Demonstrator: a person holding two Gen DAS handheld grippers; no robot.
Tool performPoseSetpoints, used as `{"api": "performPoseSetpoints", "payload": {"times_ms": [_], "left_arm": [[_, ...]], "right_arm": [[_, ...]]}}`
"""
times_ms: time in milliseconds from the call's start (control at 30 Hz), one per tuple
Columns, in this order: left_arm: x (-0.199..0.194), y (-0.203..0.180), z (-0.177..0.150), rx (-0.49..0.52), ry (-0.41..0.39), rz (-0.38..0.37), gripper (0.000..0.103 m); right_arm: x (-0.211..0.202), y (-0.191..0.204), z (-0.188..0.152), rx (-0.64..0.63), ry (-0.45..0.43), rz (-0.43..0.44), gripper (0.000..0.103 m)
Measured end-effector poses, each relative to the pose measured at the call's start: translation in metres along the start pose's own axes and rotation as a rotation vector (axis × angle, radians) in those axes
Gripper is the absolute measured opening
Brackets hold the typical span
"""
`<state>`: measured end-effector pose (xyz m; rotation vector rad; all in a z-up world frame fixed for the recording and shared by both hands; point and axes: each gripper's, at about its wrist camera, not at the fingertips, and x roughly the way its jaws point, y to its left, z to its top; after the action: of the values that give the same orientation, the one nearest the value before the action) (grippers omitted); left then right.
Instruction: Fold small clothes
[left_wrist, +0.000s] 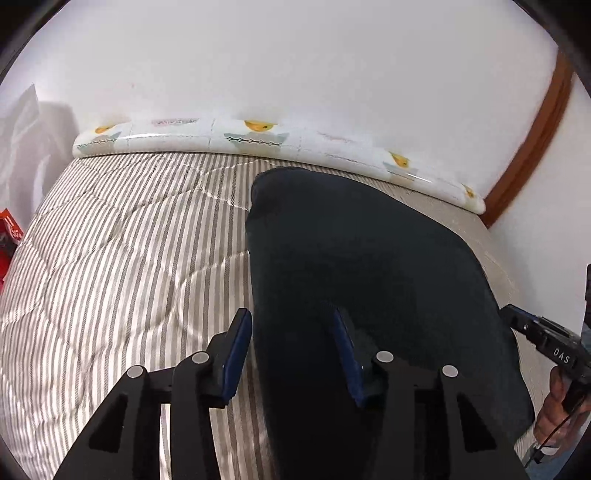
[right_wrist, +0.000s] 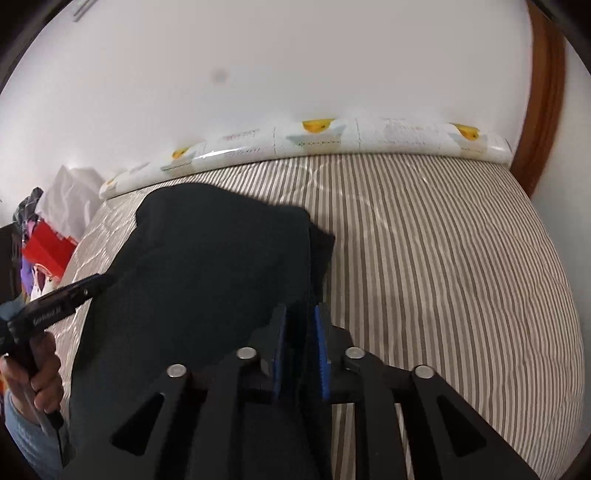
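Observation:
A dark navy garment (left_wrist: 369, 266) lies on the striped bed cover (left_wrist: 129, 258); it also shows in the right wrist view (right_wrist: 221, 266). My left gripper (left_wrist: 291, 354) is open, its fingers straddling the garment's left edge near the front. My right gripper (right_wrist: 300, 350) is shut on the garment's right edge, cloth pinched between the blue pads. The right gripper shows at the garment's right side in the left wrist view (left_wrist: 517, 317), and the left gripper at its left side in the right wrist view (right_wrist: 92, 286).
A white patterned bolster (left_wrist: 258, 140) runs along the far edge against the white wall. A wooden door frame (right_wrist: 543, 110) stands at the right. Red boxes and loose items (right_wrist: 48, 247) sit beyond the bed's left side.

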<state>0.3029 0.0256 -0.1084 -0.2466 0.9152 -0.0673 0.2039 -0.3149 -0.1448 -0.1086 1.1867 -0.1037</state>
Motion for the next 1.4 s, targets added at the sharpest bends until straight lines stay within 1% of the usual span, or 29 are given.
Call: {"api": "performPoseSetpoints", "payload": {"times_ms": [67,167,200,233,267,333,400,467,500,633,667,733,800,900,967,1100,1167,1200,1267,1333,1400], "left_arm": [[-0.010,-0.004,-0.009,0.011,0.015,-0.019,0.044],[-0.023,-0.007,-0.026,0.016,0.034,-0.048,0.045],[-0.026,-0.008,-0.031,0.019,0.036,-0.053,0.046],[-0.029,-0.009,-0.037,0.023,0.035,-0.057,0.047],[-0.032,-0.010,-0.042,0.024,0.031,-0.057,0.047],[-0.038,-0.010,-0.051,0.015,0.028,-0.057,0.047],[-0.046,-0.009,-0.057,0.011,0.026,-0.063,0.047],[-0.053,-0.010,-0.061,0.018,0.025,-0.055,0.048],[-0.054,-0.010,-0.063,0.020,0.025,-0.053,0.048],[-0.062,-0.017,-0.076,0.039,0.027,-0.049,0.051],[-0.064,-0.019,-0.080,0.046,0.028,-0.046,0.053],[-0.066,-0.023,-0.087,0.069,0.028,-0.029,0.053],[-0.071,-0.027,-0.096,0.089,0.013,-0.008,0.053],[-0.079,-0.028,-0.106,0.096,0.018,-0.005,0.053],[-0.084,-0.028,-0.113,0.094,0.022,0.003,0.054],[-0.097,-0.034,-0.127,0.099,0.022,0.035,0.055],[-0.108,-0.041,-0.133,0.111,0.005,0.050,0.056],[-0.114,-0.044,-0.135,0.116,-0.004,0.057,0.057],[-0.129,-0.053,-0.139,0.125,-0.037,0.071,0.064],[-0.142,-0.063,-0.142,0.142,-0.054,0.085,0.065],[-0.158,-0.074,-0.148,0.168,-0.077,0.106,0.068]], "right_arm": [[-0.012,-0.002,-0.016,0.016,-0.019,0.006,0.044],[-0.024,-0.006,-0.040,0.054,-0.033,0.025,0.045],[-0.027,-0.008,-0.048,0.077,-0.034,0.048,0.042],[-0.028,-0.007,-0.052,0.080,-0.036,0.061,0.025],[-0.027,-0.006,-0.055,0.077,-0.039,0.062,0.002],[-0.028,-0.005,-0.059,0.065,-0.062,0.048,0.003],[-0.034,-0.011,-0.063,0.086,-0.113,0.048,0.003],[-0.039,-0.013,-0.067,0.114,-0.117,0.063,0.003],[-0.042,-0.010,-0.068,0.110,-0.118,0.054,0.003],[-0.052,0.006,-0.078,0.057,-0.122,-0.021,0.008],[-0.054,0.007,-0.081,0.051,-0.123,-0.028,0.011],[-0.058,0.010,-0.090,0.042,-0.115,-0.070,0.015],[-0.058,0.012,-0.099,0.033,-0.091,-0.091,0.016],[-0.060,0.014,-0.111,0.015,-0.074,-0.133,0.018],[-0.067,0.014,-0.116,0.011,-0.077,-0.154,0.025],[-0.080,0.015,-0.123,-0.008,-0.058,-0.191,0.031],[-0.095,0.017,-0.127,-0.019,-0.071,-0.223,0.038],[-0.102,0.017,-0.130,-0.021,-0.077,-0.230,0.040],[-0.119,0.018,-0.135,-0.012,-0.099,-0.225,0.048],[-0.137,0.020,-0.142,-0.001,-0.128,-0.224,0.052],[-0.156,0.024,-0.150,-0.005,-0.153,-0.247,0.058]]}}
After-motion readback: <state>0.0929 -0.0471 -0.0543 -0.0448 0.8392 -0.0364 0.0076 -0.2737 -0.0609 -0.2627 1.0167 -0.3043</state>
